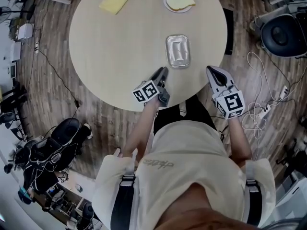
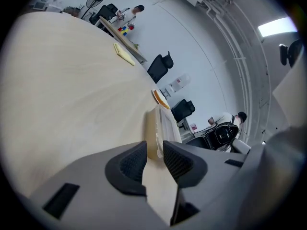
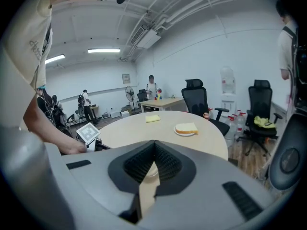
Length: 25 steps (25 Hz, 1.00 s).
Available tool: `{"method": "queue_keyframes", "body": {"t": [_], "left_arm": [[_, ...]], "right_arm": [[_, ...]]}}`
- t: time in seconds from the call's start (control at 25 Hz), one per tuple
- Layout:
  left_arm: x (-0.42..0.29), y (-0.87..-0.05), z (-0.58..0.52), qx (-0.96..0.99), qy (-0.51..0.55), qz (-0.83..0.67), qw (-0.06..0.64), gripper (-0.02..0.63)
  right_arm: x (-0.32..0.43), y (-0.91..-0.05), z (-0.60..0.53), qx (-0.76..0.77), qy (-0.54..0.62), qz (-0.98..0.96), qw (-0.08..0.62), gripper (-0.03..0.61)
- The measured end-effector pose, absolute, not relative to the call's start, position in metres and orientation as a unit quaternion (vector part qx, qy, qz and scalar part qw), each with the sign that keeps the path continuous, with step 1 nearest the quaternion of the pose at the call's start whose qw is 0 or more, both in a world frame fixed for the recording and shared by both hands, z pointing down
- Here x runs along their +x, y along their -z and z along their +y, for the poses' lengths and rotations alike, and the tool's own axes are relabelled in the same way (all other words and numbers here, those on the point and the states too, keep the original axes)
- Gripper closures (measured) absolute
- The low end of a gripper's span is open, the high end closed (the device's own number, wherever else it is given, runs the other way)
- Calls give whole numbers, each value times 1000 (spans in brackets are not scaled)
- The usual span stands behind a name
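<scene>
Just ahead of the left gripper's (image 1: 161,74) fingertips, the rectangular silver foil tray with a clear lid (image 1: 178,51) lies on the round pale wooden table (image 1: 120,47), its long axis running on away from them. Those fingers stand narrowly apart, empty. The right gripper (image 3: 154,147), farther from the tray at the table's rim, is pinched together on nothing.

A round pale table (image 1: 105,56) stands on a wood-plank floor (image 1: 50,99) strewn with cables (image 1: 261,107). White walls (image 3: 192,51), 2 black office chairs (image 3: 195,96) and ceiling strip lights (image 3: 103,51) surround it.
</scene>
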<state>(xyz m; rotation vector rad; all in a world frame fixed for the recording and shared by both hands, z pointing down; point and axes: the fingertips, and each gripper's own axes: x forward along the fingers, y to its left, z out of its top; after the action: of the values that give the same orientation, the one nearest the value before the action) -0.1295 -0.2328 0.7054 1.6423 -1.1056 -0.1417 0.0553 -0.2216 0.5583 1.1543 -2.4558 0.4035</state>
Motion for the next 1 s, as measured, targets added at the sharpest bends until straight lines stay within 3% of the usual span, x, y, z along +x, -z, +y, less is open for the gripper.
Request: {"method": "queue_keyframes", "body": {"t": [0.6, 1.0], "left_arm": [[-118, -714, -234, 699, 73, -442, 557, 500], [-110, -711, -232, 705, 77, -426, 561, 570]], "right_arm": [[58, -577, -213, 410, -165, -871, 215, 572], [68, -586, -205, 418, -171, -864, 223, 572]]}}
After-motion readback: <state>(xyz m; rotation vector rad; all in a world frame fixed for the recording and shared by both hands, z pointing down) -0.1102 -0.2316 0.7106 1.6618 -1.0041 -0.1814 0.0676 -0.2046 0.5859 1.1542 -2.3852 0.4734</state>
